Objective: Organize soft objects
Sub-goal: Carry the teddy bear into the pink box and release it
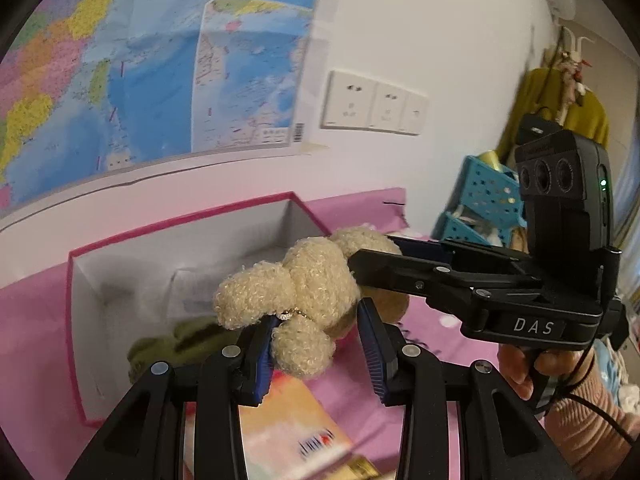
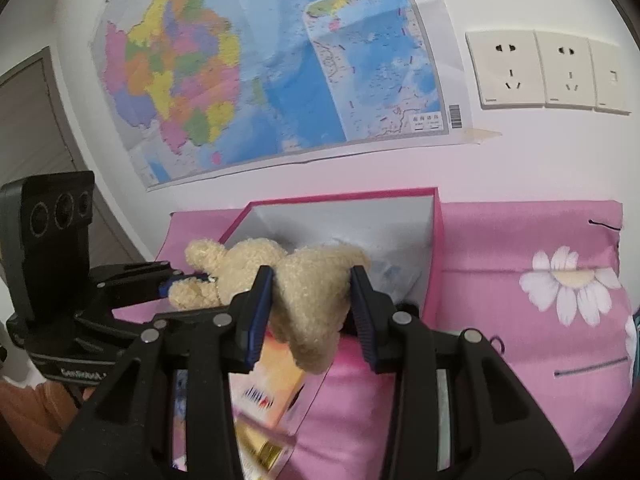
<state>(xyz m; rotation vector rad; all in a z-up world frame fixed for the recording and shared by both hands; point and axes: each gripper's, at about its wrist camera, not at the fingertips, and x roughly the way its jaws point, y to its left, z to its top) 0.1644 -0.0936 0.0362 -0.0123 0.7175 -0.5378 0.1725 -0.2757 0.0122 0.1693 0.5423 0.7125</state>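
A cream plush bear (image 1: 308, 288) hangs in the air above the near edge of a pink box (image 1: 180, 232) with a white inside. My left gripper (image 1: 320, 344) has its blue pads on either side of the bear's head end. My right gripper (image 2: 312, 308) is shut on the bear's body (image 2: 312, 292); it shows in the left wrist view (image 1: 440, 276), coming in from the right. The left gripper shows in the right wrist view (image 2: 176, 280) at the bear's head. A green soft item (image 1: 176, 340) lies inside the box.
The box (image 2: 436, 248) sits on a pink flowered sheet (image 2: 540, 320) against a white wall with a map (image 2: 280, 72) and sockets (image 2: 540, 72). An orange-pink booklet (image 1: 288, 428) lies below the grippers. A blue perforated basket (image 1: 488, 196) stands at the right.
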